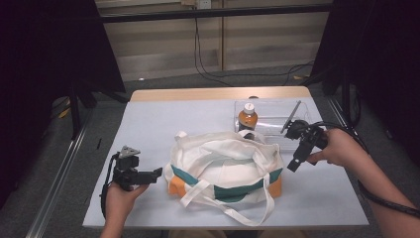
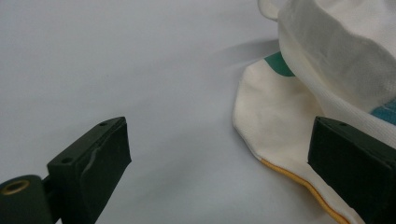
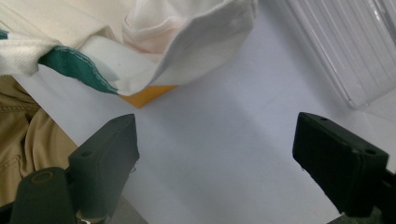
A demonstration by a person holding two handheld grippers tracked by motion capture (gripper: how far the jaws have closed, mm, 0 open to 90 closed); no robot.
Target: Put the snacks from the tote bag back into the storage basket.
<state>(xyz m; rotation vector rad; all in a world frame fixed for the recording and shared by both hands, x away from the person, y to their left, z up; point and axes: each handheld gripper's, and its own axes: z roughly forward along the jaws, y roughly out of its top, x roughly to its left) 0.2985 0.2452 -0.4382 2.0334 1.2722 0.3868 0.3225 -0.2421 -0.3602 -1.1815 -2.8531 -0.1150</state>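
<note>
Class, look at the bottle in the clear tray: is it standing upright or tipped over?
Upright. In the high view the bottle stands in the clear tray, white cap on top.

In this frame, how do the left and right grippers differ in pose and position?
The left gripper lies low beside the tote bag at its left end, jaws pointing level toward it; the right gripper sits by the bag's right end, tilted down toward the table. The right gripper is near the clear plastic tray; the left is far from it. Both are open and hold nothing.
</note>
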